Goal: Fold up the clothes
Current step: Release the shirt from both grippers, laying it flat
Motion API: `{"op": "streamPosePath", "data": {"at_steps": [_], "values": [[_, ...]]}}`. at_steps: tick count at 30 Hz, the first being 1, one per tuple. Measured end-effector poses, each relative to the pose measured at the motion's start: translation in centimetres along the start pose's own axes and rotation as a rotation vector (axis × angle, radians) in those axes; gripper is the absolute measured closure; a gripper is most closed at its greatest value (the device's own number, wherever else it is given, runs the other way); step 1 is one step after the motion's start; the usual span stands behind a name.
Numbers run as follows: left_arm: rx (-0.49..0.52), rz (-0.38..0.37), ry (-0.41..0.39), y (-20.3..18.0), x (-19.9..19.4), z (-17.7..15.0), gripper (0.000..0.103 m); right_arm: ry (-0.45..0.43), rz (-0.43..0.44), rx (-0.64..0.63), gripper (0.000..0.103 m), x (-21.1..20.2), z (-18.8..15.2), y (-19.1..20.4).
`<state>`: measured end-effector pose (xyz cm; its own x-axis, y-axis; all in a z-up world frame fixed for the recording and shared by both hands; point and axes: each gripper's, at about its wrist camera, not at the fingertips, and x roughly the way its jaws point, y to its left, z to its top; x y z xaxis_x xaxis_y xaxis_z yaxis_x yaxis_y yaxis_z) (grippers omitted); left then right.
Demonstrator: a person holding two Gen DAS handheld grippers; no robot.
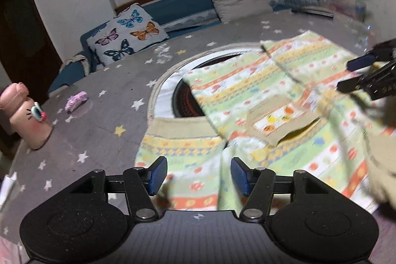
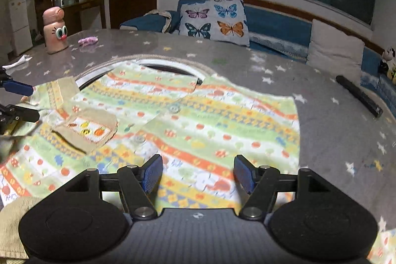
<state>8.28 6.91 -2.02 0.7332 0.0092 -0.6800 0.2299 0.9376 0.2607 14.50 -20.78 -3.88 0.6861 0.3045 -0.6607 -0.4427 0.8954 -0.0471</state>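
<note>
A striped children's shirt [image 2: 198, 120] lies spread on the star-patterned worktop [image 2: 334, 140], partly over a round mat [image 1: 168, 81]. Both claws, left [image 1: 198, 176] and right [image 2: 198, 173], hover over it, wide apart and empty. Only the right view shows a black bar [image 2: 358, 95] beyond the shirt.

Striped green-orange-yellow shirt [image 2: 188, 125] on grey star-patterned tablecloth [image 2: 334, 135].

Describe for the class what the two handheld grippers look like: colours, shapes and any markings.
The left gripper and right gripper look identical: matte black bodies with two round discs, a ribbed centre plate bearing a small crosshair mark, silver pivot bolts on angled black linkages, and two fingers tipped with ribbed blue pads. No cables or sleeves show.
</note>
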Motion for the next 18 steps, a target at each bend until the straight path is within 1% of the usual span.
{"op": "streamPosePath", "data": {"at_steps": [1,2,3,4,5,6,8,10,13,15,17,18], "values": [[0.007,0.017,0.003,0.0,0.1,-0.3,0.053,0.001,-0.002,0.009,0.035,0.1,-0.2,0.0],[0.007,0.033,0.003,0.1,0.2,-0.5,0.055,-0.001,-0.008,0.018,0.033,0.1,-0.4,-0.1],[-0.003,0.049,-0.001,0.2,0.1,-0.8,0.065,-0.003,-0.015,0.026,0.030,0.1,-0.5,-0.2],[-0.014,0.066,-0.006,0.4,0.1,-1.1,0.076,-0.003,-0.020,0.034,0.028,0.1,-0.6,-0.2],[-0.056,0.085,-0.014,0.9,-0.2,-1.3,0.079,-0.002,-0.023,0.045,0.027,0.2,-0.7,-0.3],[-0.097,0.105,-0.022,1.5,-0.5,-1.6,0.079,-0.002,-0.027,0.052,0.026,0.2,-0.7,-0.4],[-0.211,0.141,-0.034,2.9,-1.1,-2.4,0.081,-0.002,-0.033,0.059,0.025,0.2,-0.8,-0.4],[-0.324,0.176,-0.047,4.4,-1.8,-3.2,0.081,-0.003,-0.038,0.060,0.023,0.2,-0.9,-0.4],[-0.497,0.236,-0.043,6.9,-2.8,-5.0,0.076,-0.005,-0.047,0.065,0.020,0.3,-1.0,-0.5],[-0.563,0.260,-0.034,8.0,-3.4,-6.1,0.075,-0.004,-0.048,0.071,0.019,0.2,-1.0,-0.5],[-0.589,0.299,-0.018,8.7,-3.7,-7.1,0.074,-0.005,-0.054,0.070,0.019,0.2,-1.0,-0.4],[-0.592,0.302,-0.010,8.9,-3.8,-7.5,0.073,-0.006,-0.055,0.069,0.019,0.2,-1.0,-0.4]]}}
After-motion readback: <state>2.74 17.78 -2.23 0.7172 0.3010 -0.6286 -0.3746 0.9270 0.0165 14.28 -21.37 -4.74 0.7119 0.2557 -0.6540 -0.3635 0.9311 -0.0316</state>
